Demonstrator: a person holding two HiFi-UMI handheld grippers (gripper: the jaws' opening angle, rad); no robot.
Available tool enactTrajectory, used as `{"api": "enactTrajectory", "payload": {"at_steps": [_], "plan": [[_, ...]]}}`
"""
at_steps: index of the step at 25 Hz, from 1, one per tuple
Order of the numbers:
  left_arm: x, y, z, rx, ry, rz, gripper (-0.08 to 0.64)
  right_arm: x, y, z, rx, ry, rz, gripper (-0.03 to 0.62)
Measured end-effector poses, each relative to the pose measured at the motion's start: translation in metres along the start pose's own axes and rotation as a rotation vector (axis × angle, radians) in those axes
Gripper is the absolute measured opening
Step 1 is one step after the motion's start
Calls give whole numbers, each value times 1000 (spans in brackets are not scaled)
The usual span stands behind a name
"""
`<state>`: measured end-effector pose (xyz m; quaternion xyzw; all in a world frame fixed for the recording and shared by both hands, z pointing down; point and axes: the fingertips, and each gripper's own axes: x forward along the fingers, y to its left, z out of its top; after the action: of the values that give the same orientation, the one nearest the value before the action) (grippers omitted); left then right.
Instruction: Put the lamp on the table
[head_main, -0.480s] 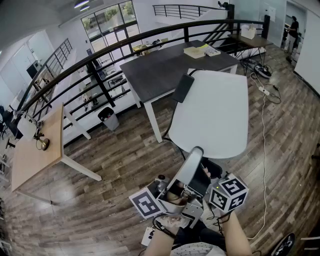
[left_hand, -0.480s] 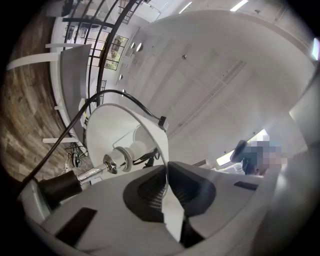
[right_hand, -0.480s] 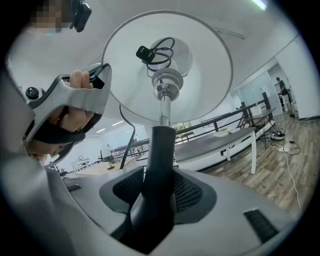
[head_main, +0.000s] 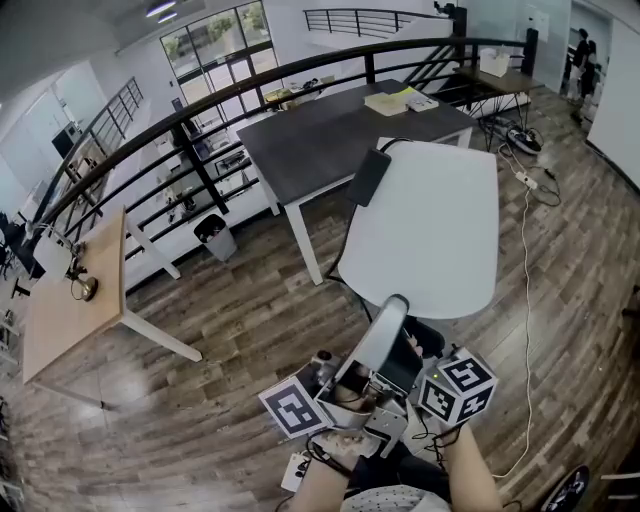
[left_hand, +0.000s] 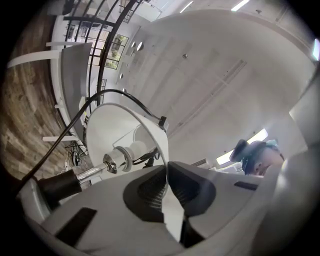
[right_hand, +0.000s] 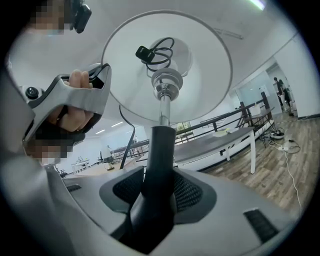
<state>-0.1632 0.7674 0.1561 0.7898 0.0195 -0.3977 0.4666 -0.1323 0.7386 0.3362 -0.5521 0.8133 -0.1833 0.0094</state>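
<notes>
I hold the lamp low in front of me with both grippers. Its white shade (right_hand: 200, 65) is seen from below, with a coiled black cord (right_hand: 156, 49) inside and a chrome socket above the black stem (right_hand: 161, 150). My right gripper (right_hand: 157, 192) is shut on that stem. My left gripper (left_hand: 166, 187) is shut on the thin rim of the shade (left_hand: 120, 125), next to the bulb (left_hand: 126, 152). In the head view the shade (head_main: 383, 335) shows edge-on between the two marker cubes, just short of the near edge of the white table (head_main: 430, 230).
A dark grey table (head_main: 330, 135) with books stands behind the white one, and a black pad (head_main: 368, 177) overlaps both. A wooden table (head_main: 70, 300) is at the left. A black railing (head_main: 200, 110) runs behind. Cables (head_main: 527, 230) trail on the wood floor at the right.
</notes>
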Motion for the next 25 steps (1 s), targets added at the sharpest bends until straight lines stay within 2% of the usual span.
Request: {"api": "enactTrajectory", "payload": {"at_steps": [15,25], "plan": [[14,2,-23,41,-24,-6,37,-16,-17,5,-6,-14,57,201],[15,11,-29,50,-47,19,35,-16,-24,-1,4,3,86,201]]}}
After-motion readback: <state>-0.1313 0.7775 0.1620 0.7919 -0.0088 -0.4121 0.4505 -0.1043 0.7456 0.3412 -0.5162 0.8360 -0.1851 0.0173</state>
